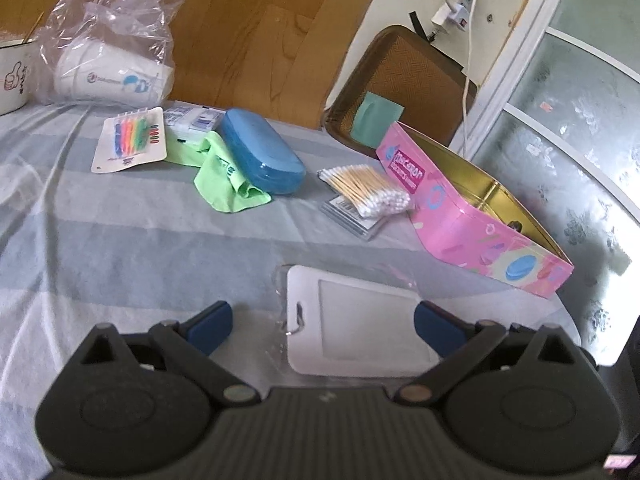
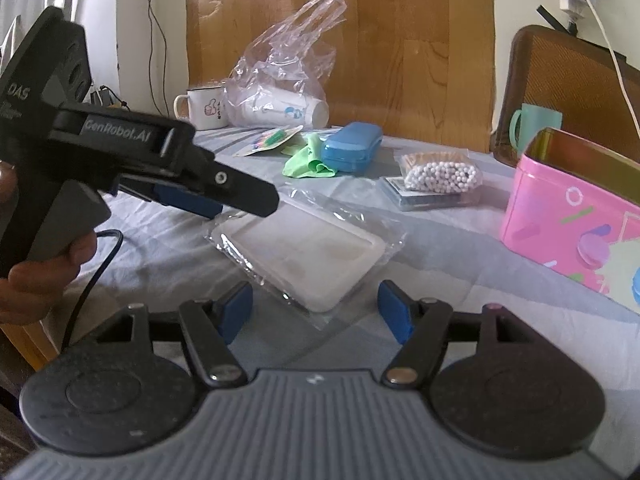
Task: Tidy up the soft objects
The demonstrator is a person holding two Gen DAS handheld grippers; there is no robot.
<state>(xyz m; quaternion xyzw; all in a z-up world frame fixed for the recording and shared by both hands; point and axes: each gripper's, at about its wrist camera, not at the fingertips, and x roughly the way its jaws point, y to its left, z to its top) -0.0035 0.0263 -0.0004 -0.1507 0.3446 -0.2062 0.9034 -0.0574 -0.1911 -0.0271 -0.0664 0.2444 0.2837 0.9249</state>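
Jaws on both grippers are spread wide with nothing clamped. On the left gripper point(image 1: 322, 326) the blue pads sit either side of a white card holder in a clear sleeve point(image 1: 360, 320), which lies flat on the striped cloth over the bench point(image 1: 120, 240); the pads aren't pressing on it as far as I can see. The right gripper point(image 2: 316, 312) is the same deal, jaws apart and empty, with the near corner of that sleeved holder just ahead of the gap. From the right wrist view you can see the left gripper coming in from the side, a hand point(image 2: 44, 276) wrapped around its handle, its tip over the far edge of the holder.

Further back there's a crumpled green cloth point(image 1: 226, 184) lying against a blue hard case point(image 1: 262, 156). Near that sit a card of bright coloured clips point(image 1: 130, 140), a pack of cotton swabs point(image 1: 366, 192) on a small flat packet, and an open pink tin point(image 1: 472, 220) to the right. Behind it all is a clear plastic bag point(image 1: 116, 40) with white paper cups, plus a white enamel mug point(image 1: 14, 76).
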